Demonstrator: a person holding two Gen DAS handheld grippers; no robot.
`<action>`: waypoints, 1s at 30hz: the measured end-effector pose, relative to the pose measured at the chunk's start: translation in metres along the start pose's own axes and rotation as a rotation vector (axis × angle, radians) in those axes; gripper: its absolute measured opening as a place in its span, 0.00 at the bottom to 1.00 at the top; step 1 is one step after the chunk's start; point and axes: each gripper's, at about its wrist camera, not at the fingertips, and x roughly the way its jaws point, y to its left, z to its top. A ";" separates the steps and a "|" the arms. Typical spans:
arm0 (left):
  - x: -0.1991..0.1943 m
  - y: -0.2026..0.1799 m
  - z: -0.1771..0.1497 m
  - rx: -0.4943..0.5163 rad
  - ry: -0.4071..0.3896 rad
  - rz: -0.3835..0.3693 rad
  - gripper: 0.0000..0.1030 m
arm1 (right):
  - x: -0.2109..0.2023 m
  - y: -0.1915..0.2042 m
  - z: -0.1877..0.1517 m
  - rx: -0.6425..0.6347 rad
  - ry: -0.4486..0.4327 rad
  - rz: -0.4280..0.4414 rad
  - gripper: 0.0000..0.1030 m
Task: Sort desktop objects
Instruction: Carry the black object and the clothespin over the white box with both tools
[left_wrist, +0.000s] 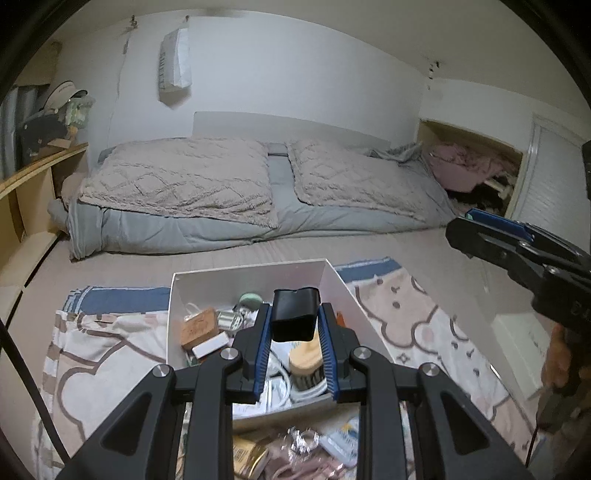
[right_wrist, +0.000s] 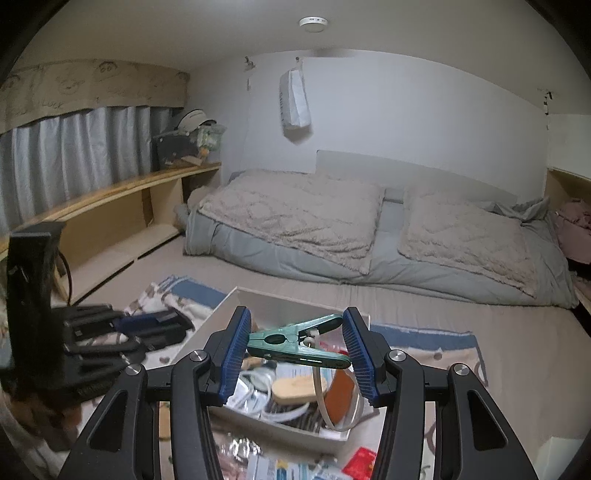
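Observation:
My left gripper (left_wrist: 294, 322) is shut on a black rectangular block (left_wrist: 294, 316), held in the air above the white box (left_wrist: 255, 269). My right gripper (right_wrist: 297, 345) is shut on a green clamp (right_wrist: 295, 343), which lies crosswise between the blue pads and trails a white loop (right_wrist: 325, 402). Both hang over the box, which holds a wooden brush (right_wrist: 295, 387), white cables (left_wrist: 284, 380), a brown block (left_wrist: 197, 326) and other small items. In the left wrist view the right gripper (left_wrist: 491, 236) reaches in from the right edge; in the right wrist view the left gripper (right_wrist: 147, 325) shows at the left.
The box sits on a patterned cloth (left_wrist: 406, 314) spread over a bed. Loose items, such as foil wrappers (left_wrist: 303, 439) and a red card (right_wrist: 360, 461), lie on the cloth in front of the box. Pillows (left_wrist: 177, 177) and a grey quilt lie behind. A wooden shelf (right_wrist: 110, 199) runs along the left.

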 end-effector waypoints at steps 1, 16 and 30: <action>0.005 0.001 0.001 -0.013 -0.007 -0.003 0.24 | 0.003 0.000 0.002 0.002 0.000 -0.001 0.51; 0.087 0.055 -0.022 -0.140 0.027 0.087 0.24 | 0.086 -0.015 -0.019 0.144 0.077 0.006 0.51; 0.138 0.092 -0.035 -0.170 0.112 0.179 0.24 | 0.153 -0.040 -0.049 0.166 0.182 -0.006 0.51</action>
